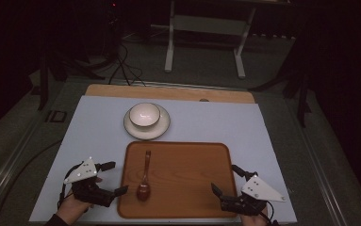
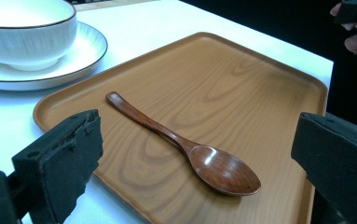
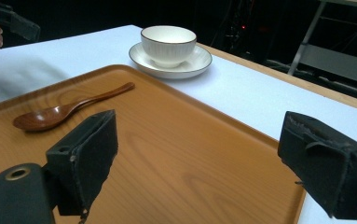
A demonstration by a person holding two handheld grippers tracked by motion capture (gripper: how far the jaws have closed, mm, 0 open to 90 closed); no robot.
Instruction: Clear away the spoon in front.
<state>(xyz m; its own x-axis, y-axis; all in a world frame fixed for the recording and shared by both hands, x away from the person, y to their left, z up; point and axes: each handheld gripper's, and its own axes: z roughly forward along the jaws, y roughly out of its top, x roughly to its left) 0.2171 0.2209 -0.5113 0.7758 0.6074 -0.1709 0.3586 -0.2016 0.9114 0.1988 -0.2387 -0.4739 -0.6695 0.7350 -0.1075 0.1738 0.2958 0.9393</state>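
The spoon is laid on the tray, near its left edge, bowl end toward the person. The left gripper and right gripper are held with jaws apart and nothing between them at the tray's near corners. A bowl on a saucer is set beyond the tray's far edge, seemingly clear of it.

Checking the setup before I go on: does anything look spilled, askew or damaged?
Nothing stands out. The wooden spoon lies flat on the tray, and the bowl sits upright on its saucer; no spills.
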